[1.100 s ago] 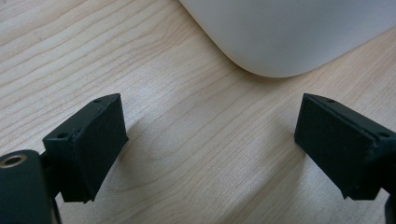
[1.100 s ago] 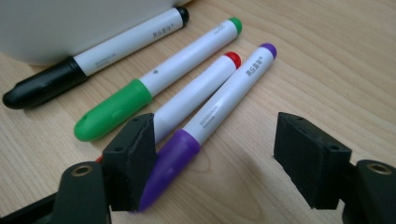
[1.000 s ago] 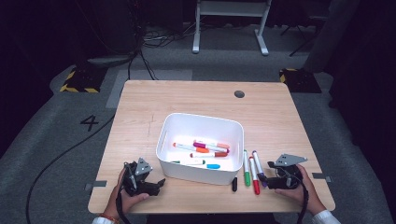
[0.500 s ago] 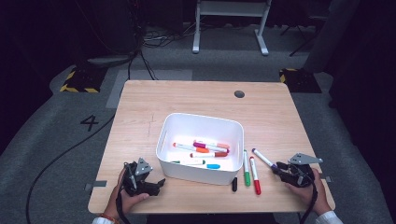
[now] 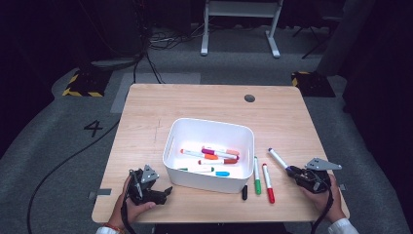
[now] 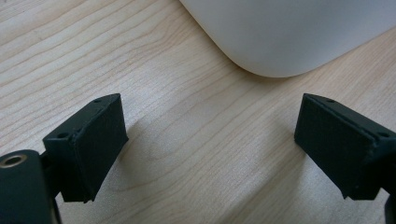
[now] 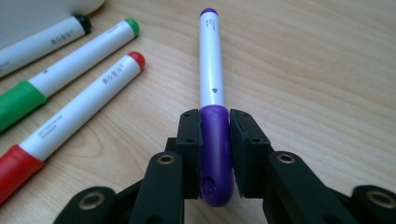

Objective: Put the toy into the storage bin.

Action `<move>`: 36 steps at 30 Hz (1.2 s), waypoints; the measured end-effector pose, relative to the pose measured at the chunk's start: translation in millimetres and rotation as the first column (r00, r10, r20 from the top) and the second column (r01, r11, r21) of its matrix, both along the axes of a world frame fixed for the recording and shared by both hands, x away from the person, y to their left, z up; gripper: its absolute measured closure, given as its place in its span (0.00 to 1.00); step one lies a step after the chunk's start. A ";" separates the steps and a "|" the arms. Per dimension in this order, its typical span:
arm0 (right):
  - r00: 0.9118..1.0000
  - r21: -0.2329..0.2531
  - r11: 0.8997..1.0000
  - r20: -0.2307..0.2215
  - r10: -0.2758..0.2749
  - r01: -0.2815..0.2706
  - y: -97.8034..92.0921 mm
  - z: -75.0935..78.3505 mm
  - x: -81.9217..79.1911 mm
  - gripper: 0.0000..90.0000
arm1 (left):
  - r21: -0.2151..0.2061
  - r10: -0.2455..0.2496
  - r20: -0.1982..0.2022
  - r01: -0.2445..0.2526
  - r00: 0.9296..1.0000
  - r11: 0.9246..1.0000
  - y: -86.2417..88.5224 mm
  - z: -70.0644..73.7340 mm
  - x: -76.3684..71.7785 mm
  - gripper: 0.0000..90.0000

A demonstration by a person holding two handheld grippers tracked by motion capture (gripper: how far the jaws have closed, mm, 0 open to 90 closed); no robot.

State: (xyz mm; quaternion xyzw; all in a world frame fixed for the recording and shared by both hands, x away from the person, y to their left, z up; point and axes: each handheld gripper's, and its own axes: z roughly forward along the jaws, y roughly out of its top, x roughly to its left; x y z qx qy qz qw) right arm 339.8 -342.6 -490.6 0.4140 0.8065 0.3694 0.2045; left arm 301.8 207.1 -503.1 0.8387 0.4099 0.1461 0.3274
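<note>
Wooden table [image 5: 146, 122]: right gripper [image 5: 297, 173] clamps the purple marker [image 5: 277, 158] near the right edge, pointing toward the white bin [image 5: 170, 146]; left gripper [image 5: 163, 191] gapes empty.

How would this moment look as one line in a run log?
right gripper: shut on purple marker | left gripper: open, beside white bin | green marker, red marker: on table

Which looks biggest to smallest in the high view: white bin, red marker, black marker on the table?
1. White bin, by far.
2. Red marker.
3. Black marker, a short dark stub beside the bin's front wall; likely partly foreshortened, so its true length is unsure.
</note>
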 end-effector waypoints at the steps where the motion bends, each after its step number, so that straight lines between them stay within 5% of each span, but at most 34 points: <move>1: 1.000 0.009 1.000 0.007 -0.002 0.002 -1.2 1.8 0.4 0.84 | 0.000 0.000 0.000 0.000 1.000 1.000 0.0 0.0 0.0 0.10; 14: 0.995 0.068 0.996 0.086 0.048 -0.054 -0.8 31.7 3.4 0.84 | -0.003 -0.003 -0.004 0.003 1.000 1.000 -0.3 -0.1 0.8 0.10; 27: 0.973 0.085 0.983 0.178 0.144 -0.161 20.8 77.5 9.6 0.84 | -0.004 -0.004 -0.003 0.004 1.000 1.000 -0.3 -0.1 1.2 0.10; 36: 0.965 0.075 0.975 0.180 0.192 -0.208 34.6 90.2 19.1 0.84 | -0.004 -0.004 -0.002 0.004 1.000 1.000 -0.4 -0.1 1.2 0.10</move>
